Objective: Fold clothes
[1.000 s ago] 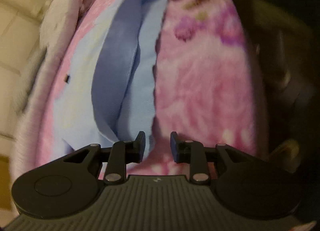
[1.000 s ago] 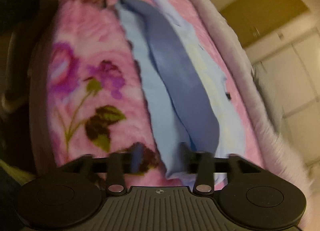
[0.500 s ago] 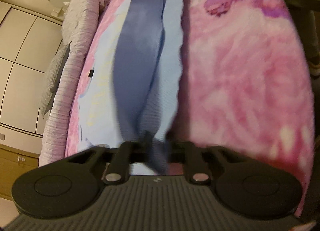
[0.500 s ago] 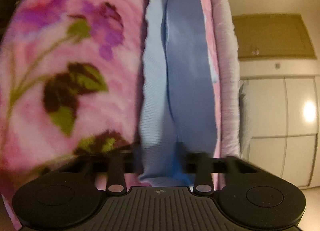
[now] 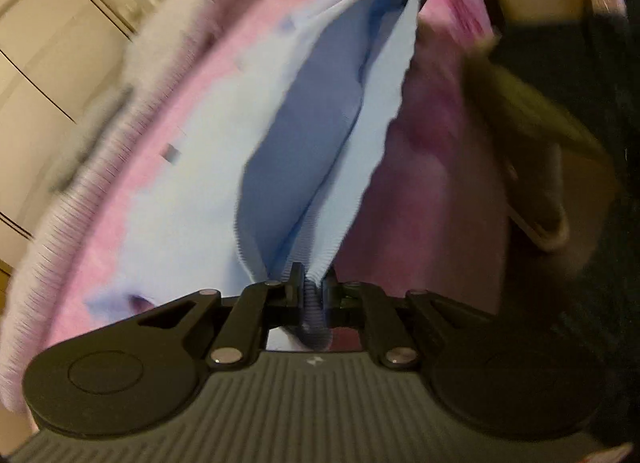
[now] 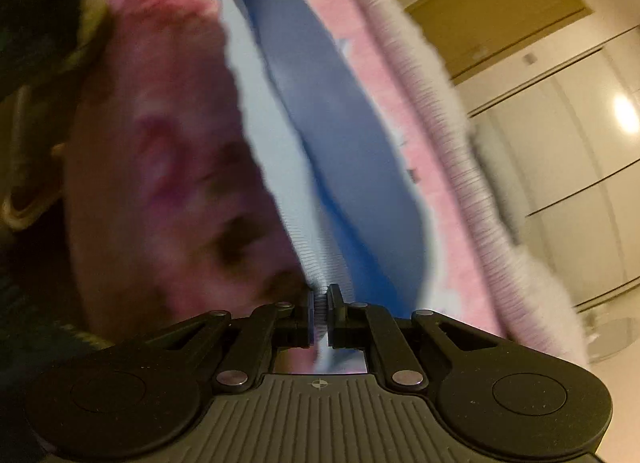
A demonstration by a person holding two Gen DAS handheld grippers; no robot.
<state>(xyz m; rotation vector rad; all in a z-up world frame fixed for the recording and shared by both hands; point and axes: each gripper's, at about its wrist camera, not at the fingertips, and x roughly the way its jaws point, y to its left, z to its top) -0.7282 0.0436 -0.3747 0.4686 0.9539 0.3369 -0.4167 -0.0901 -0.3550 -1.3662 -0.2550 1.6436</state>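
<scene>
- Now my left gripper (image 5: pixel 313 290) has just closed its jaws on the ribbed hem of the light blue garment (image 5: pixel 304 151); a bunch of cloth sits pinched between them, with only the fabric's thickness left as a gap.
- My right gripper (image 6: pixel 320 302) has likewise just closed its jaws; they are nearly shut on a thin fold of the same hem.
- Ahead of each pair of jaws, the garment runs away toward the other gripper, so the two grips sit at opposite ends of one edge. I judge this is meant to keep that edge taut for the fold.
- Beyond the jaws, the rest of the garment lies on the pink floral blanket (image 5: pixel 432 167) covering the bed.
- Both views are blurred; I cannot tell which part of the garment is which.
- Judgement: the fold has started and is not finished.
</scene>
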